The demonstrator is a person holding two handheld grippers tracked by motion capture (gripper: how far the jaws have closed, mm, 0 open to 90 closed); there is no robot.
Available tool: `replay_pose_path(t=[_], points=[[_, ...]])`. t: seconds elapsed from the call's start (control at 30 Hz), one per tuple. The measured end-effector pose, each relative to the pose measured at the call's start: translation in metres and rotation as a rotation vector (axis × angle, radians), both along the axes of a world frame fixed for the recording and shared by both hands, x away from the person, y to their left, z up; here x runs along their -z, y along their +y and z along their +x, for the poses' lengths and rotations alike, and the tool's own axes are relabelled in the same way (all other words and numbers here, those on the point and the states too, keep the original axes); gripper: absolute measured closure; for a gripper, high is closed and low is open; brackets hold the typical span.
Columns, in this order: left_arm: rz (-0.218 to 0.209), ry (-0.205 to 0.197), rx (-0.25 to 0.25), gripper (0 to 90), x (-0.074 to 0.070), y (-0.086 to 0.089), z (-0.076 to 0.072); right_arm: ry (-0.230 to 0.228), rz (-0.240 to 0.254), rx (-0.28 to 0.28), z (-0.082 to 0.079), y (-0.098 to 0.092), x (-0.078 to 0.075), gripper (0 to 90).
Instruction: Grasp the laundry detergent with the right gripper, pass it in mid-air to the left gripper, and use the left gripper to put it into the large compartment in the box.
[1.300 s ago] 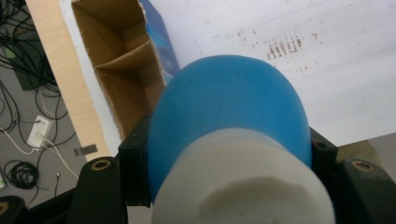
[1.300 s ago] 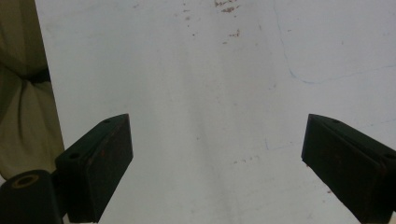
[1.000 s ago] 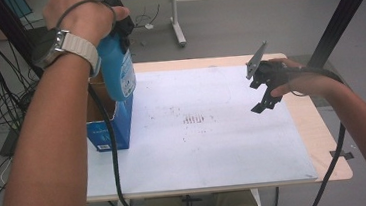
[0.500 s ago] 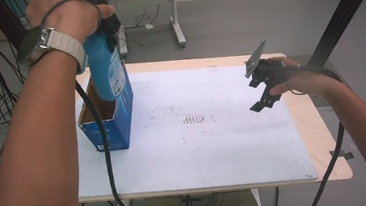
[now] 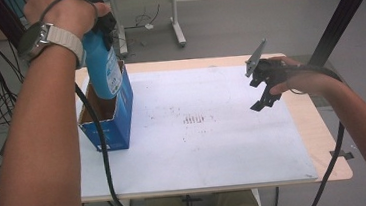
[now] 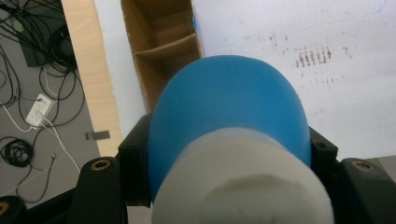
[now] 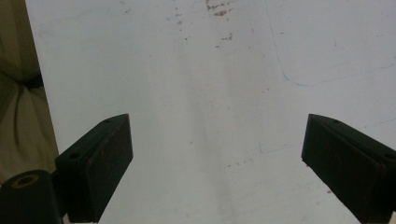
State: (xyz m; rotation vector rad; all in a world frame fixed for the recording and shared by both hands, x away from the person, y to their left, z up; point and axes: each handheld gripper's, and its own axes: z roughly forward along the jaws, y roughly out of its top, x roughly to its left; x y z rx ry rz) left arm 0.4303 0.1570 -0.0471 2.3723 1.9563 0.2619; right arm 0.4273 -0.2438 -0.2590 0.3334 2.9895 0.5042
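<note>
Work in hand: a blue plastic bottle with a white cap (image 5: 103, 65) is being lowered, base first, into an open blue cardboard box with a brown inside (image 5: 122, 119).
Bottle: it is held upright above the box, its lower end over the box's far part; in the left gripper view its rounded blue body and white cap (image 6: 243, 186) are seen from above, so that the base can be aimed down into the opening.
Box: it is stood at the table's left edge, towards the far corner, mouth up; a cardboard divider (image 6: 166, 48) is seen across its inside, so compartments are formed. Which compartment is meant cannot be told.
Left gripper (image 5: 105, 20): its jaws are clamped on the bottle just under the cap, one at each side, so that the body hangs free below the grip.
Right gripper (image 5: 262, 102): its jaws are spread wide with nothing between them; it is held above the white table top (image 5: 225, 154) near the right edge, well apart from the box, judged to be kept out of the way.
Next move, as a judgement: a straight descent is called for, with the bottle kept clear of the box wall and the divider.
Risk: the light box could be tipped or pushed if its rim is caught.
</note>
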Motion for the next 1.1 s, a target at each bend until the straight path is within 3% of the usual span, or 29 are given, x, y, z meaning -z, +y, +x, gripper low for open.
replay_pose_path(t=[1.1], points=[[0.006, -0.008, -0.039, 37.5, 0.020, 0.037, 0.009, 0.011, -0.034, 0.021, 0.002, 0.009, -0.001, 8.7]])
